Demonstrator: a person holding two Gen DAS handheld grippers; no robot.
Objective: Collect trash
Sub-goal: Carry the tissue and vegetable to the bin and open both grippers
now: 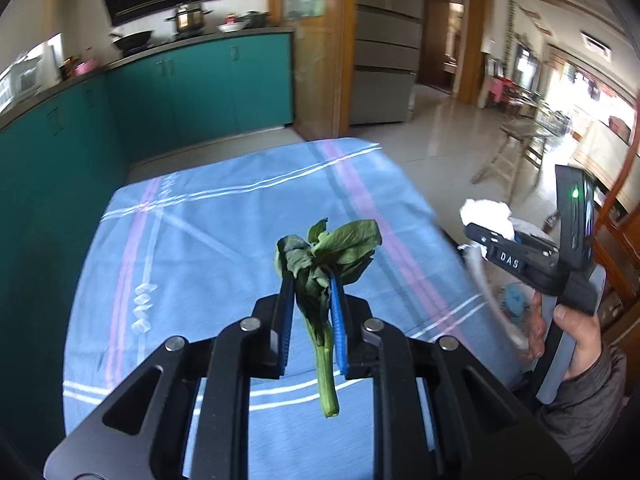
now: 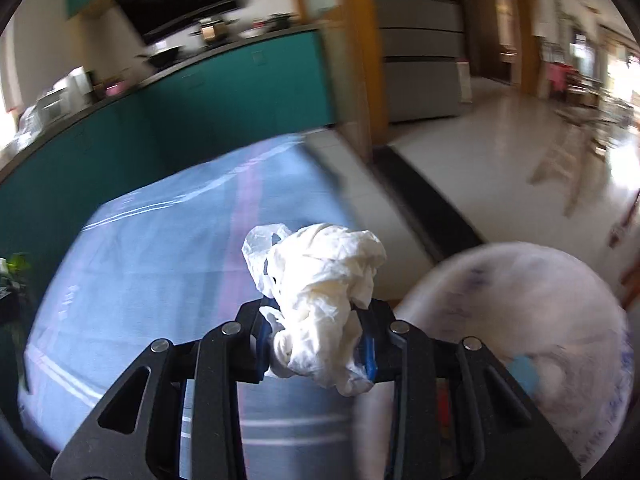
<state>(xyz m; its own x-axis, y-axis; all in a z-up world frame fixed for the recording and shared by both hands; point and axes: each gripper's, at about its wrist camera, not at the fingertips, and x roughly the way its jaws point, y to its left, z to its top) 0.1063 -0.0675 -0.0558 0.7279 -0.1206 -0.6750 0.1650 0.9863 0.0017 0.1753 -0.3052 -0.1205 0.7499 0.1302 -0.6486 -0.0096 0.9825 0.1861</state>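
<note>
Left wrist: my left hand-held gripper [image 1: 310,280] pinches limp leafy greens [image 1: 324,256] w/ smooth stalk; right hand-held gripper [image 2: 316,336] clamps crumpled white tissue [image 2: 320,280] over checked blue tabletop [image 1: 200,240].

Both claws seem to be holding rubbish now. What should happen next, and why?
Probably carry the right claw, shut on the crumpled tissue, over the white bin bag beside it and let go. The left claw grips a wilted leafy stalk above the table.
</note>
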